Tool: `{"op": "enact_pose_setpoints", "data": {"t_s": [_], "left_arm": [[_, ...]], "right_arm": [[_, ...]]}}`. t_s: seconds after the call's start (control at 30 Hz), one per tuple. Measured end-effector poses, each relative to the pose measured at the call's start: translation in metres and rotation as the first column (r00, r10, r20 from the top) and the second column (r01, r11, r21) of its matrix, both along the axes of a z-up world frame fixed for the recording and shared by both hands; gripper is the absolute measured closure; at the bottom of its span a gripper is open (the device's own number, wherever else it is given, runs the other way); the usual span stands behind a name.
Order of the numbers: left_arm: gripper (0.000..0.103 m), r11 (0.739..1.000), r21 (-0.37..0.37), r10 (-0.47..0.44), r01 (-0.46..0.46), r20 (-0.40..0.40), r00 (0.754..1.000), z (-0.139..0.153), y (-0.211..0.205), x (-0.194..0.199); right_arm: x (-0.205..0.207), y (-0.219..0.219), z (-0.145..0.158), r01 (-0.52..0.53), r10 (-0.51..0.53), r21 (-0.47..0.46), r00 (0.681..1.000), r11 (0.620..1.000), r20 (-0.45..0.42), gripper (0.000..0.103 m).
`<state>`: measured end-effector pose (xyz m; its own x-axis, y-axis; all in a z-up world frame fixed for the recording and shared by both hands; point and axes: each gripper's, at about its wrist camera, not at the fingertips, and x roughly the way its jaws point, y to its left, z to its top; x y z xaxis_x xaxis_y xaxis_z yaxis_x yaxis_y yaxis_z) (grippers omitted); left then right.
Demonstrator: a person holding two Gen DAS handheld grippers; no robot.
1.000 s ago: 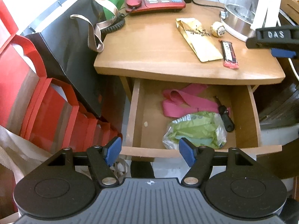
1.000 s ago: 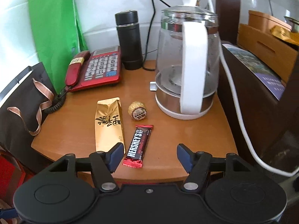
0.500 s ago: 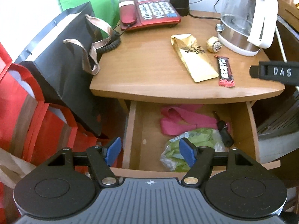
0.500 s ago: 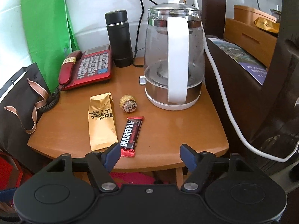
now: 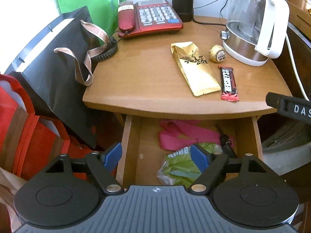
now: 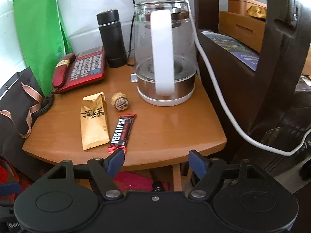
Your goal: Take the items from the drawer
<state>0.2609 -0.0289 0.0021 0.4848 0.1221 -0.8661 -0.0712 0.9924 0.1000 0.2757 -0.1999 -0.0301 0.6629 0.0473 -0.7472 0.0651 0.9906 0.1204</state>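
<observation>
The drawer (image 5: 129, 145) under the wooden table stands open. In it lie a pink strap (image 5: 180, 136), a green plastic bag (image 5: 178, 167) and a dark key (image 5: 226, 147). On the tabletop (image 5: 140, 77) lie a gold packet (image 5: 196, 68), a round gold-wrapped ball (image 5: 217, 52) and a Hershey's bar (image 5: 229, 83); these also show in the right wrist view: packet (image 6: 93, 120), ball (image 6: 120, 102), bar (image 6: 122, 133). My left gripper (image 5: 156, 156) is open and empty above the drawer front. My right gripper (image 6: 157, 160) is open and empty at the table's front edge.
A red telephone (image 5: 149, 17), a black flask (image 6: 111, 38) and a glass kettle (image 6: 165, 58) stand at the back of the table. A black gift bag (image 5: 52, 66) and red bags (image 5: 21, 136) stand on the left. Dark furniture (image 6: 252, 87) and a white cable (image 6: 213, 81) are on the right.
Both grippers have pulled back and risen from the table and drawer. The tabletop items stay where they lay. Both stay open and empty.
</observation>
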Motion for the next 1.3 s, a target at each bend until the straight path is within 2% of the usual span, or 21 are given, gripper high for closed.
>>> {"op": "enact_pose_setpoints", "data": {"t_s": [0.33,0.5,1.3], "left_arm": [[0.020,1.000,0.003,-0.029,0.029,0.029,0.999,0.006,-0.010,0.003],[0.020,0.999,-0.020,-0.039,0.039,0.018,0.999,0.006,-0.013,0.004],[0.020,0.999,-0.023,-0.048,0.049,0.017,0.999,0.012,-0.016,-0.011]], "right_arm": [[-0.003,-0.003,0.005,0.017,-0.017,0.012,1.000,1.000,0.013,0.030],[-0.005,-0.003,0.009,0.022,-0.022,0.012,1.000,1.000,0.018,0.029],[-0.027,0.005,0.017,0.024,-0.024,0.021,0.999,1.000,0.031,0.029]]}}
